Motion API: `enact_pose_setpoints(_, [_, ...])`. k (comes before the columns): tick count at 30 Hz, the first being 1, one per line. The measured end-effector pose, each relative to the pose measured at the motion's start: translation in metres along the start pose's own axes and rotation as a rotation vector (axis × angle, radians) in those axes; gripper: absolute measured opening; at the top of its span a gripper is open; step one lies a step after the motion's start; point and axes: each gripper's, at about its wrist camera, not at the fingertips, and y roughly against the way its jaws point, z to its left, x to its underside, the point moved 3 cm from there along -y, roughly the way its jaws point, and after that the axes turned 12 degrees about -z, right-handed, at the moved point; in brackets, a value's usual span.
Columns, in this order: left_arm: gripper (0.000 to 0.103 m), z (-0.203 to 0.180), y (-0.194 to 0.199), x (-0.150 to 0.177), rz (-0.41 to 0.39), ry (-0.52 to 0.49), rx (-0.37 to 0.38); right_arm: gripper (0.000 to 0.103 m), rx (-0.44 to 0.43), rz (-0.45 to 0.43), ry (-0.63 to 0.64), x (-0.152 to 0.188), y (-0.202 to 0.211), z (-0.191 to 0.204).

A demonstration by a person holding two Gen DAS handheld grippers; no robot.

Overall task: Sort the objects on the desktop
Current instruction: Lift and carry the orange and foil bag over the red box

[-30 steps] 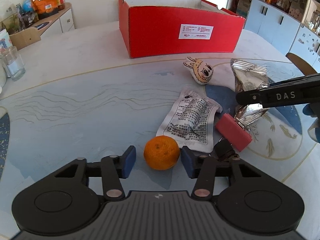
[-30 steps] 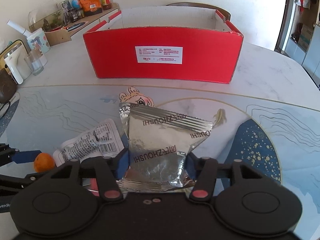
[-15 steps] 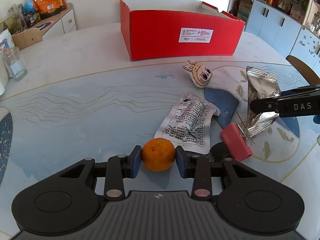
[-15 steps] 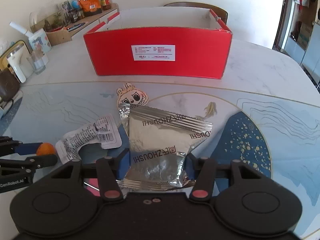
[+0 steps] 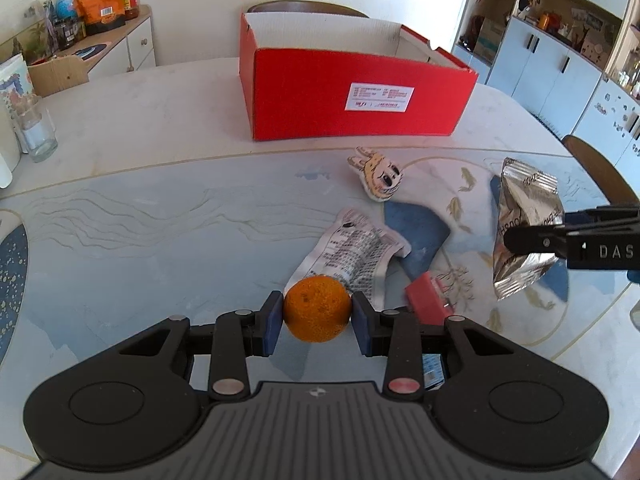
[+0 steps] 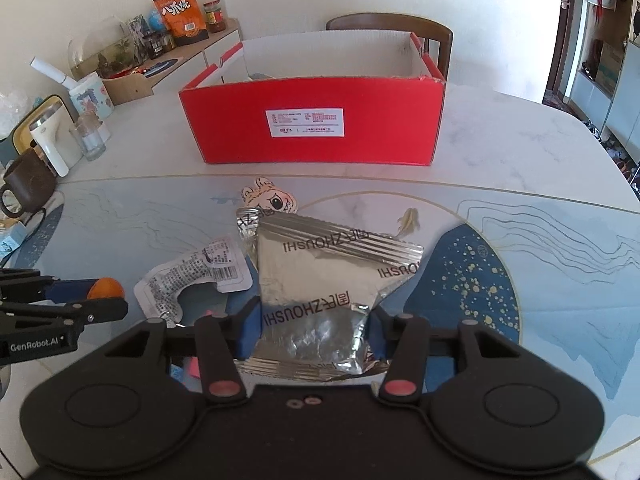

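Left wrist view: the small round orange mandarin [image 5: 317, 308] sat clamped between the blue pads of the left gripper [image 5: 317, 322]; a second before, those pads had stood apart on either side of it with the fruit resting on the patterned marble-look table [image 5: 120, 216], so the grip was closed within that second and the fruit now looked raised just clear of the surface. The crinkled silver foil snack pouch [image 6: 320, 292] was pinched at its lower end in the right gripper [image 6: 312, 332], whose jaws were closing further on the soft foil; it hung above the table, higher than before. Both picks therefore appeared secured. The open red cardboard box [image 5: 352, 92] stood beyond, well apart from both hands, presumably the destination. Left on the table: white printed sachet [image 5: 348, 252], flat red block [image 5: 426, 304], small cartoon rabbit plush [image 5: 376, 176].
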Motion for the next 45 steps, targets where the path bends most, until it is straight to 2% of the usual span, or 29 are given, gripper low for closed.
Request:
enact_pose_setpoints(15, [0.035, -0.024, 0.016, -0.038, -0.035, 0.008, 0.036, 0.051, -0.051, -0.023, 0.004, -0.022, 0.029, 0.006])
enact_pose_setpoints(28, [0.035, -0.04, 0.015, -0.074, -0.079, 0.026, 0.059, 0.051, -0.052, -0.06, -0.009, -0.052, 0.042, 0.001])
enact_pose_setpoints(45, [0.035, -0.049, -0.008, -0.162, -0.198, -0.003, 0.071, 0.051, -0.076, -0.142, 0.05, -0.125, 0.037, -0.014])
